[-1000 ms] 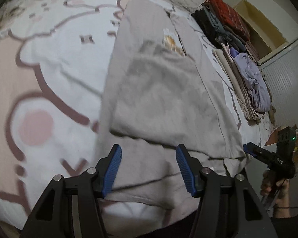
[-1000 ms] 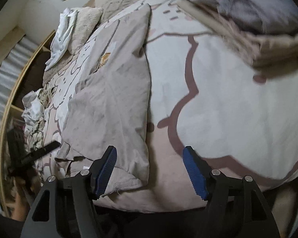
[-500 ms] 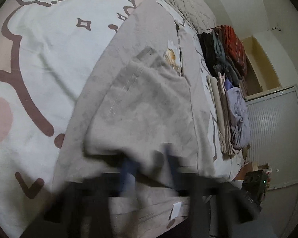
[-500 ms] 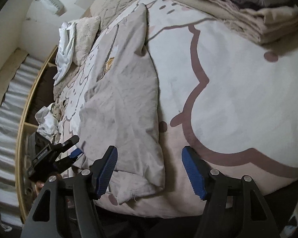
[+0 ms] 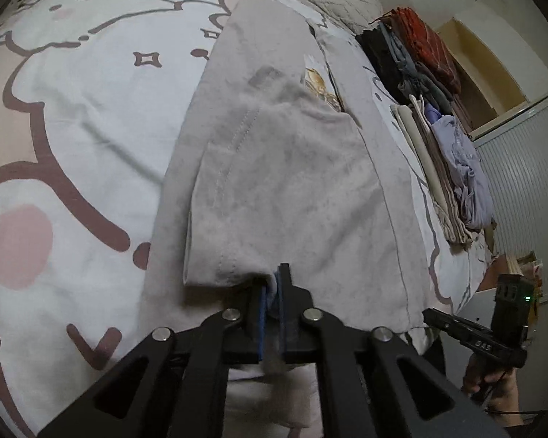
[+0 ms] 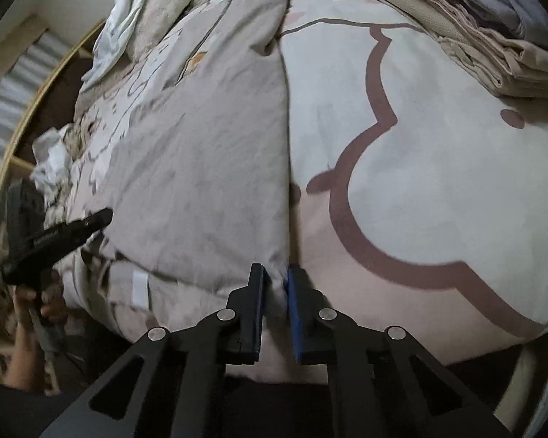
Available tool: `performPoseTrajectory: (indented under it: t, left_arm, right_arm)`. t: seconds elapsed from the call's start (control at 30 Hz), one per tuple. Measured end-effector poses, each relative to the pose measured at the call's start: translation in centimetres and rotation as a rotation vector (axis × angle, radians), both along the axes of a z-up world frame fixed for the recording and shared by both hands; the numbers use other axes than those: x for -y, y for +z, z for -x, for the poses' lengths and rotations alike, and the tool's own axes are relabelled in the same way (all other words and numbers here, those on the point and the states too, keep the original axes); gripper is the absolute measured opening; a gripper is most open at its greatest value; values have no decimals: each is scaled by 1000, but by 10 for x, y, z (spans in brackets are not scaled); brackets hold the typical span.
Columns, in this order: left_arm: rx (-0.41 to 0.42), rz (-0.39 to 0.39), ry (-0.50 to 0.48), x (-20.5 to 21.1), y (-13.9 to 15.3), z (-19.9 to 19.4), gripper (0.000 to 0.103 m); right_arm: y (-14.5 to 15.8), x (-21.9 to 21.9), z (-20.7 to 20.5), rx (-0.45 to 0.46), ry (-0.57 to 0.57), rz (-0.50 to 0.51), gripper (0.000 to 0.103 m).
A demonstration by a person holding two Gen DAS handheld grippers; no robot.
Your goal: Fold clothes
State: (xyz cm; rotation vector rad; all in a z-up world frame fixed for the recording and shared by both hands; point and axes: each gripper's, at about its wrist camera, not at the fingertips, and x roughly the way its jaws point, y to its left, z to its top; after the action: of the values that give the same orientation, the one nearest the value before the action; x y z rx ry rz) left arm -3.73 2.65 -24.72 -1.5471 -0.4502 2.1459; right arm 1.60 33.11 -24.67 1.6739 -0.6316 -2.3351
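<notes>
Garment (image 5: pixel 281 182) hem is pinched by left tool (image 5: pixel 272 292) and right tool (image 6: pixel 276 284).

Open bedsheet (image 6: pixel 420 182) right of the garment (image 6: pixel 208 168); folded stack (image 6: pixel 493 58) along its far edge

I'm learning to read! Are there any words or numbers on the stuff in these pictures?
"SAS", roughly: pale marks on the right tongs, too small to be sure.
White tag on the beige shirt: blank or too blurred.
Shirt's orange picture: no readable words.
</notes>
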Motion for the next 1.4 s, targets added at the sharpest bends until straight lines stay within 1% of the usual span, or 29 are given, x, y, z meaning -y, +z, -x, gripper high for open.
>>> performPoseTrajectory:
  t: [0.03, 0.07, 0.13, 0.17, 0.2, 0.23, 0.27, 0.3, 0.37, 0.4, 0.47, 0.53, 0.57, 0.6, 0.63, 0.7, 0.73, 0.77, 0.8, 0.83, 0.93, 0.97, 1.03, 1.23, 1.3, 1.33, 1.37, 1.4]
  left_arm:
    - [0, -5, 3, 0, 0, 0, 8]
    - [2, -9, 7, -1, 0, 0, 9]
    - [2, -11, 22, 2, 3, 1, 13]
    - [-5, -2, 31, 3, 6, 1, 23]
    - [-24, 16, 46, 6, 11, 0, 39]
    - [-54, 39, 65, 10, 18, -3, 47]
    - [-94, 68, 86, 16, 26, -7, 60]
    - [-126, 93, 98, 21, 33, -10, 64]
    - [-173, 157, 110, 32, 44, -17, 65]
    - [-175, 185, 111, 36, 46, -19, 67]
    - [-163, 218, 109, 44, 44, -23, 67]
    - [-143, 251, 110, 48, 39, -27, 67]
    - [-128, 274, 113, 49, 34, -30, 67]
    - [-113, 277, 108, 50, 29, -33, 67]
    - [-96, 273, 104, 50, 24, -35, 67]
    - [-54, 233, 97, 51, 15, -40, 68]
    - [-46, 215, 101, 50, 13, -43, 69]
    - [-45, 202, 105, 49, 12, -44, 72]
    - [-41, 184, 102, 47, 12, -45, 74]
    - [-27, 157, 96, 46, 12, -45, 74]
    - [42, 33, 73, 44, 10, -43, 74]
    - [55, 25, 70, 42, 8, -43, 74]
    - [66, 46, 69, 39, 4, -41, 73]
    - [90, 43, 90, 39, 3, -35, 71]
    - [96, 65, 111, 41, 2, -34, 50]
    - [98, 70, 118, 44, 2, -35, 44]
    - [106, 62, 129, 48, 2, -35, 36]
    - [123, 28, 142, 53, 2, -36, 26]
  right_arm:
    - [1, 0, -2, -7, 4, -3, 13]
    - [0, -2, -3, -15, -7, 29, 13]
    - [-4, -10, -5, -13, -48, 122, 13]
    - [-7, -15, -6, -4, -80, 173, 13]
    - [-10, -17, -7, 1, -100, 196, 14]
    - [-11, -17, -7, 2, -118, 214, 16]
    - [-12, -16, -8, -4, -128, 233, 27]
    - [-13, -14, -8, -14, -131, 260, 45]
    - [-10, -4, -4, -34, -114, 269, 59]
    - [-9, 2, -2, -44, -104, 270, 59]
    - [-8, 10, 4, -54, -68, 242, 59]
    - [-8, 10, 9, -49, -60, 268, 58]
    - [-9, 9, 11, -45, -62, 291, 50]
    - [-10, 6, 11, -38, -69, 319, 40]
    - [-13, 3, 10, -23, -86, 355, 37]
    - [-19, -6, 7, 6, -125, 427, 36]
    - [-20, -9, 4, 15, -142, 443, 36]
    - [-21, -13, 2, 22, -159, 453, 36]
    - [-22, -16, -1, 30, -176, 464, 36]
    - [-23, -21, -4, 36, -194, 478, 36]
    - [-26, -32, -11, 44, -250, 521, 36]
    - [-29, -33, -11, 48, -264, 536, 36]
    - [-33, -33, -10, 55, -289, 564, 36]
    - [-36, -25, 5, 40, -249, 536, 36]
    - [-34, -20, 10, 31, -226, 504, 34]
    - [-34, -17, 12, 27, -214, 487, 30]
    - [-34, -17, 12, 26, -212, 477, 19]
    - [-36, -18, 13, 28, -217, 479, 14]
